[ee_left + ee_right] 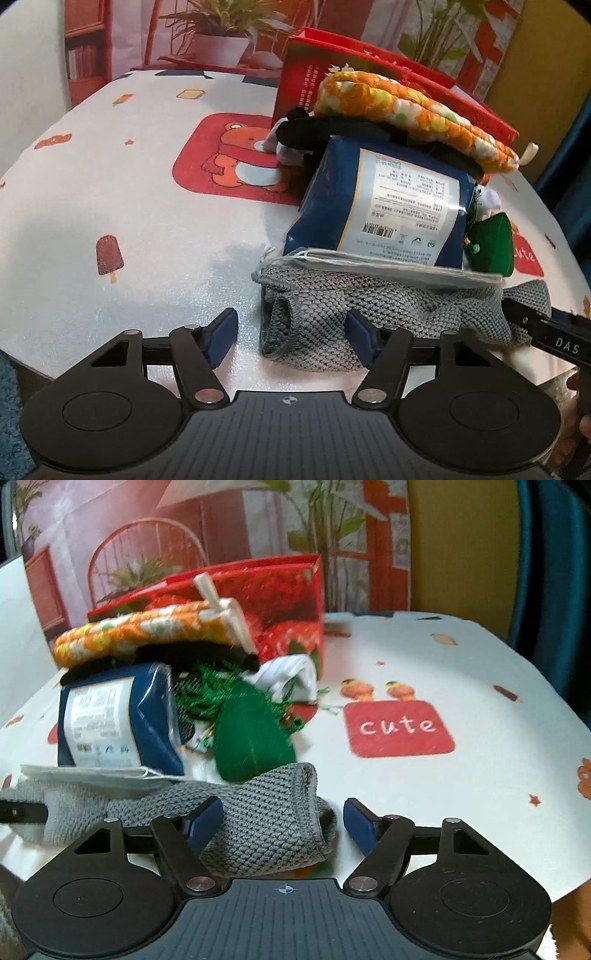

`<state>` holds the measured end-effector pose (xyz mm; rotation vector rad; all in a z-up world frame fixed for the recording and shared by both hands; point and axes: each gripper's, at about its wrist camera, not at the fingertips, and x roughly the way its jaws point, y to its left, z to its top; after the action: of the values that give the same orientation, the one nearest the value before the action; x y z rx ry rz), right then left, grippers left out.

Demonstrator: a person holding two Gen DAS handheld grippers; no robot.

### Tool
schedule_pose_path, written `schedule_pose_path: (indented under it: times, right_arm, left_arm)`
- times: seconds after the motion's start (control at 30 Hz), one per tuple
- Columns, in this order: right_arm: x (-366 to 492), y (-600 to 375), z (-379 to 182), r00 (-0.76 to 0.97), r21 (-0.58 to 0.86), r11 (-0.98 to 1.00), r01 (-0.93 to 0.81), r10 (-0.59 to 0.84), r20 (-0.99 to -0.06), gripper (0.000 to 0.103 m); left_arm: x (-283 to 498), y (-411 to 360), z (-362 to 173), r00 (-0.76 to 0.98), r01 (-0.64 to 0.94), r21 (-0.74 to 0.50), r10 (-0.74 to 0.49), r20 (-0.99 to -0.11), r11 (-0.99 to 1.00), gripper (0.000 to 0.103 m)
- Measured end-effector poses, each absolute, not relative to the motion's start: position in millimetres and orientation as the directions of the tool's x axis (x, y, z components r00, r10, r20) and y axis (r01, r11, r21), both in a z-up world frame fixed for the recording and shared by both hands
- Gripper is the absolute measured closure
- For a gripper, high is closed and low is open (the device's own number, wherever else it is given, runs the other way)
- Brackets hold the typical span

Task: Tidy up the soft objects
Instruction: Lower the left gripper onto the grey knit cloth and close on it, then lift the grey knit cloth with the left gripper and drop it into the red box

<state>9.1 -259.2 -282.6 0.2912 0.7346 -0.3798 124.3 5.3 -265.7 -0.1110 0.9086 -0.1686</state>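
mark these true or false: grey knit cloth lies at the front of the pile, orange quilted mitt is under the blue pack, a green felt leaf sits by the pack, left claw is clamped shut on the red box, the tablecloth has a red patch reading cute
1. The grey knit cloth lies at the front of the pile: true.
2. The orange quilted mitt is under the blue pack: false, it rests on top.
3. A green felt leaf sits beside the pack: true.
4. The left claw is clamped on the red box: false, its jaws straddle the grey cloth's end, apart from the box.
5. The tablecloth has a red patch reading "cute": true.
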Motion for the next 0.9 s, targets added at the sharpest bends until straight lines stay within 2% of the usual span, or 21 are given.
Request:
schedule_pose_path:
  times: [0.3, 0.5, 0.73, 0.8, 0.87, 0.9]
  right_arm:
    - [9, -260, -286, 0.68, 0.144, 0.894, 0.425, -0.209, -0.703, 0.035]
    - [9, -258, -285, 0.681, 0.146, 0.898, 0.415, -0.2, -0.704, 0.04]
    - [8, -255, -282, 0.687, 0.152, 0.908, 0.389, -0.176, -0.704, 0.054]
    - [8, -253, -281, 0.691, 0.162, 0.91, 0.381, -0.164, -0.704, 0.06]
    - [8, -250, -280, 0.697, 0.164, 0.917, 0.364, -0.151, -0.701, 0.068]
    - [8, -249, -280, 0.699, 0.164, 0.92, 0.356, -0.146, -0.7, 0.07]
  left_arm:
    - [122, 1, -266, 0.607, 0.122, -0.133, -0.18, -0.774, 0.984, 0.035]
    - [118, -9, -269, 0.613, 0.163, -0.077, -0.162, -0.773, 0.984, 0.028]
    - [117, -12, -268, 0.618, 0.159, -0.071, -0.155, -0.771, 0.985, 0.029]
    - [117, -12, -267, 0.621, 0.169, -0.069, -0.161, -0.767, 0.983, 0.039]
    - [116, -13, -265, 0.616, 0.208, -0.086, -0.199, -0.762, 0.974, 0.063]
    - [116, -14, -265, 0.612, 0.223, -0.095, -0.215, -0.761, 0.97, 0.069]
